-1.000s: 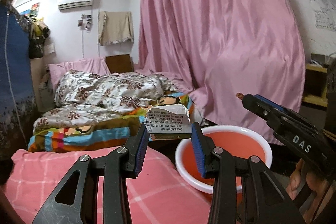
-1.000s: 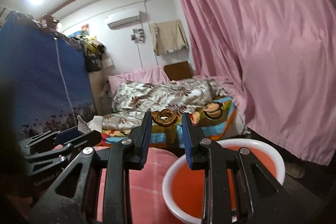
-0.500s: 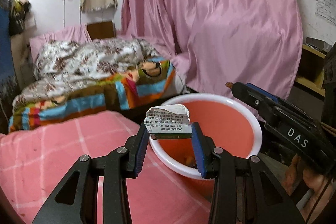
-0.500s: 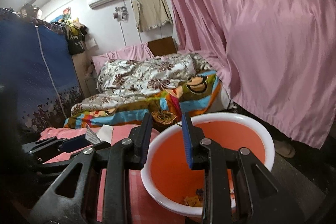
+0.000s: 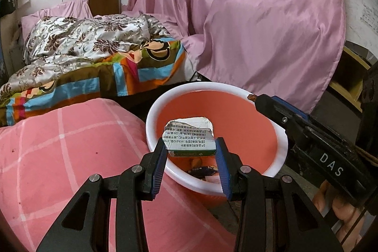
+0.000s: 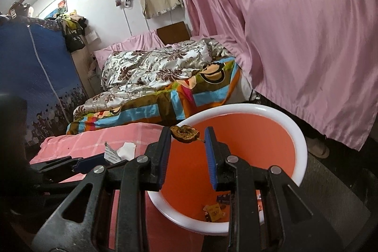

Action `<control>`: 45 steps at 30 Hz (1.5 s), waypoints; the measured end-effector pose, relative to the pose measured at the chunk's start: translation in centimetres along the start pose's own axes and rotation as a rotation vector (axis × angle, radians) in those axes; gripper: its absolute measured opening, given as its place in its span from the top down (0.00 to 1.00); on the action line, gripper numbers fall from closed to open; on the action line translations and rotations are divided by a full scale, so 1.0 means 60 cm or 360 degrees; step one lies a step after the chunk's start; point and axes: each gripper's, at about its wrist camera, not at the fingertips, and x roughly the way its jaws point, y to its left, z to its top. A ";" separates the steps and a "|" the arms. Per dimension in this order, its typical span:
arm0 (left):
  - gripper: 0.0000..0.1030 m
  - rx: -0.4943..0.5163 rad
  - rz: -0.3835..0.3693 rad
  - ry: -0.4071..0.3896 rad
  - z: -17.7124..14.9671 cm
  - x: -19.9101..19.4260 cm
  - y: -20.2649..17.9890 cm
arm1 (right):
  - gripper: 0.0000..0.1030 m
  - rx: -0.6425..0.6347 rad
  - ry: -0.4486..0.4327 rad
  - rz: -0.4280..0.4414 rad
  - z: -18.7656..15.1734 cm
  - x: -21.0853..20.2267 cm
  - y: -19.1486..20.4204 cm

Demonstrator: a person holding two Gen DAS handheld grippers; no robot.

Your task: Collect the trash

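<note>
Left wrist: carton (image 5: 190, 138) between fingers (image 5: 157, 163)

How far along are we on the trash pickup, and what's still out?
Done: a few wrappers already lie at the bottom of the orange, white-rimmed bin. In hand: the left gripper holds a crumpled printed carton over the bin, and the right gripper pinches a brown dried scrap over it; neither is released. Left: both drops. I see no other trash on the pink checked blanket.
</note>
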 end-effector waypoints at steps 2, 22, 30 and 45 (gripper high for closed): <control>0.65 -0.0006 -0.0009 0.0012 0.000 0.006 -0.001 | 0.65 0.0017 0.0007 0.0000 0.000 0.002 -0.003; 0.57 -0.0111 0.0019 0.0029 0.001 0.013 0.017 | 0.65 0.0081 0.0004 -0.0033 -0.001 -0.004 -0.023; 0.51 -0.0161 0.0128 -0.0114 0.006 -0.045 0.039 | 0.62 0.0063 -0.0032 -0.0009 0.002 -0.011 -0.012; 0.36 -0.0289 0.0333 -0.0363 -0.012 -0.167 0.099 | 0.16 -0.0103 -0.0200 -0.0019 0.002 -0.039 0.076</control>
